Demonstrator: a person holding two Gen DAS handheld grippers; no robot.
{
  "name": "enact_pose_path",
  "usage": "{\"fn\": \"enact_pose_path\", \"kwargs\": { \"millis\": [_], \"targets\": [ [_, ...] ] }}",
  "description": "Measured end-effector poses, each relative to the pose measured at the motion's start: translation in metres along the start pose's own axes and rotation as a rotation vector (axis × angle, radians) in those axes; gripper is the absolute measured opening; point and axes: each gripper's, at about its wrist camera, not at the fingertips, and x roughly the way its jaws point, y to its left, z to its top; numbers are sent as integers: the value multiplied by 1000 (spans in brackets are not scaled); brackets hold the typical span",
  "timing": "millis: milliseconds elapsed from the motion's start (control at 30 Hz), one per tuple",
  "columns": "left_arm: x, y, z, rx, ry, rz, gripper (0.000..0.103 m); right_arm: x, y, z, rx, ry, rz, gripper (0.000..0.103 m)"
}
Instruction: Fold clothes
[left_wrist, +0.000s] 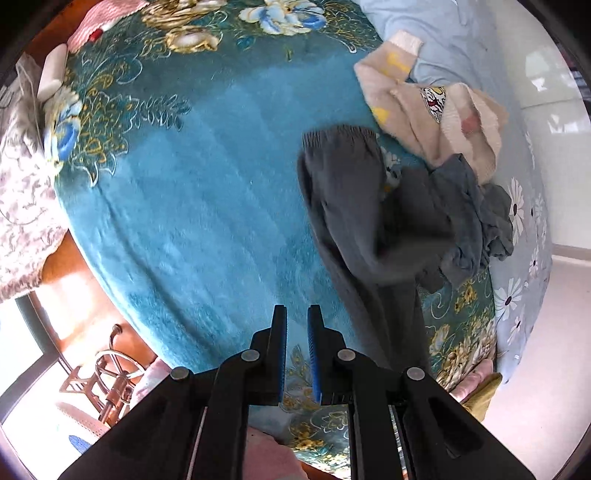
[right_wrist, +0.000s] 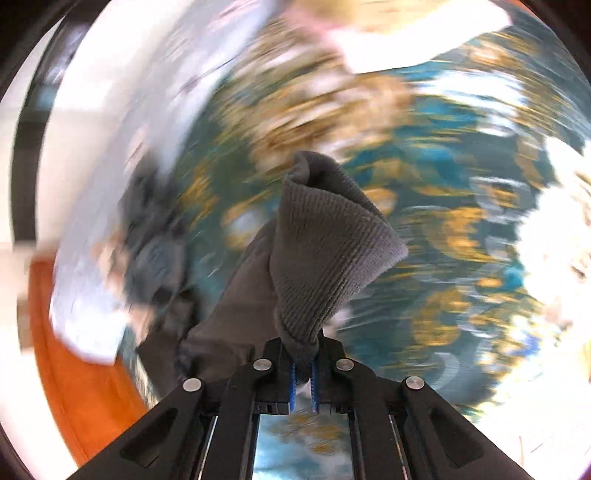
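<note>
Grey trousers (left_wrist: 354, 221) with an elastic waistband lie on the teal floral blanket (left_wrist: 207, 192), one leg trailing toward the near edge. My left gripper (left_wrist: 297, 314) hovers above the blanket left of that leg, its jaws slightly apart and empty. My right gripper (right_wrist: 303, 347) is shut on the ribbed cuff of the grey trousers (right_wrist: 325, 251), which stands up from the jaws. The rest of the right wrist view is blurred by motion.
A beige patterned garment (left_wrist: 436, 122) and a blue-grey garment (left_wrist: 476, 221) lie heaped at the right of the bed. A light blue daisy sheet (left_wrist: 524, 229) covers the right edge. A pink cloth (left_wrist: 107, 22) lies at the far left. Floor and metal stand (left_wrist: 110, 384) sit below left.
</note>
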Motion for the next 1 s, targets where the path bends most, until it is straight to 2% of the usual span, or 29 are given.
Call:
{"fn": "enact_pose_path", "kwargs": {
  "millis": [100,200,300,400,433,467,533,633,733,933,1000],
  "targets": [
    [-2,2,-3,1,-2,2,10,-15,-47,10,123,-46,-78,6],
    [-6,5,-7,15,-9,9,10,-12,-68,13,128,-2,-171,6],
    [-10,14,-5,-8,-13,9,12,-2,-57,10,76,37,-228,8],
    [-9,22,1,-47,-14,-1,16,-5,-36,13,31,27,-248,10],
    [-9,23,4,-48,-11,-3,16,-8,-31,15,19,18,-253,14],
    [-7,22,6,-48,-6,-12,17,-13,-26,17,17,-9,-265,26],
    [-2,22,13,-53,8,-30,20,-23,-18,22,13,-63,-291,44],
    [8,20,28,-73,34,-58,25,-37,-2,25,19,-134,-295,58],
    [23,16,47,-95,65,-92,30,-52,16,15,-11,-158,-271,60],
    [72,5,90,-130,133,-180,43,-66,42,-27,-46,-161,-308,60],
    [93,0,106,-134,153,-206,50,-76,45,-43,-52,-173,-333,60]
  ]
}}
